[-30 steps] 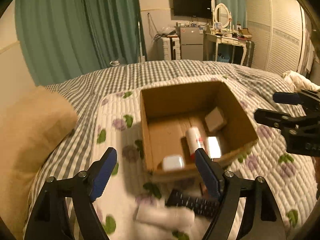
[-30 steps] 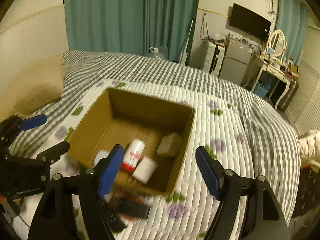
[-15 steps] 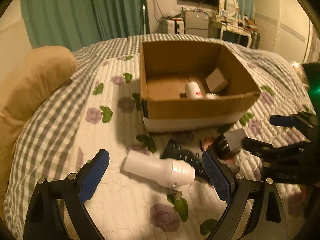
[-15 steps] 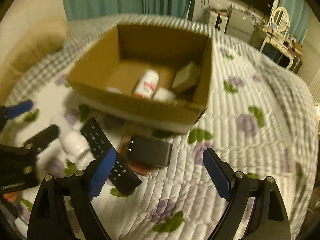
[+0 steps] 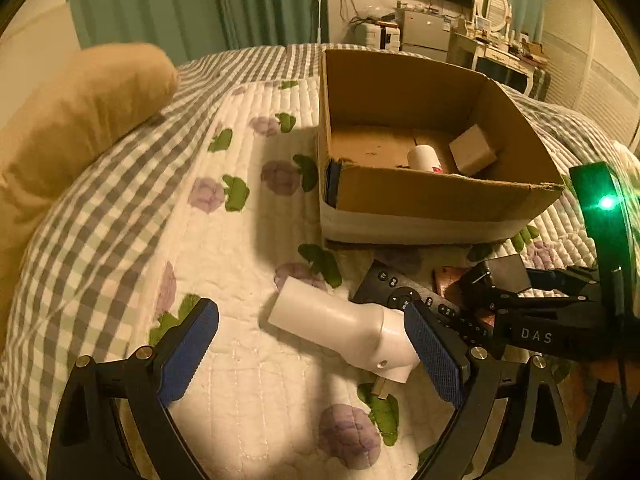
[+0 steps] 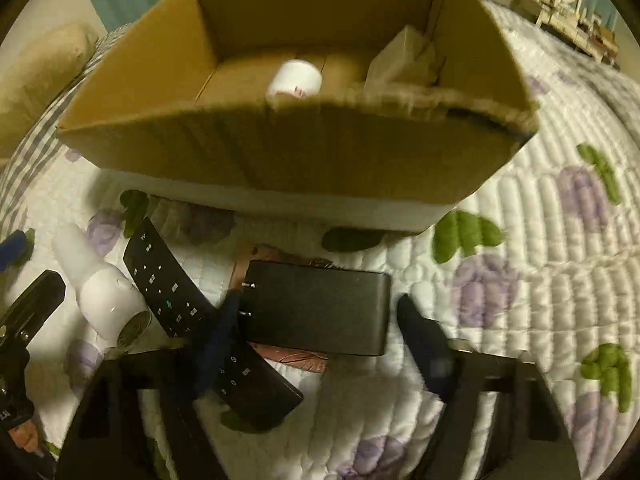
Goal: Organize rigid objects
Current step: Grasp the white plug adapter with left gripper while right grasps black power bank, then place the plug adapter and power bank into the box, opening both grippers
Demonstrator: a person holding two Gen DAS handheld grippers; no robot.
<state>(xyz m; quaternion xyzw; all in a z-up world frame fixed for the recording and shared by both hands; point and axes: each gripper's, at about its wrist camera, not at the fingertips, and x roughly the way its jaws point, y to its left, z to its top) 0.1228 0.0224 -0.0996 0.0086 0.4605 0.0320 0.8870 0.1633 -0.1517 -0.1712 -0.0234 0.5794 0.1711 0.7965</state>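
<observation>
A cardboard box (image 5: 432, 196) sits on the quilted bed and holds a white bottle (image 5: 423, 158) and a small beige box (image 5: 472, 150). In front of it lie a white hair dryer (image 5: 344, 322), a black remote (image 6: 200, 316) and a black rectangular box (image 6: 316, 308) on a pinkish card. My left gripper (image 5: 312, 354) is open, its jaws on either side of the hair dryer just above it. My right gripper (image 6: 320, 344) is open, low over the black box, one jaw at each of its short ends; it also shows in the left wrist view (image 5: 532, 292).
A tan pillow (image 5: 76, 120) lies at the left of the bed. Green curtains, a fridge, a TV and a dresser stand far behind. The box's front wall (image 6: 288, 148) rises right behind the loose objects.
Both grippers have dropped from above the cardboard box to the objects in front of it. The left now straddles the hair dryer, the right the black box. Both stay open.
</observation>
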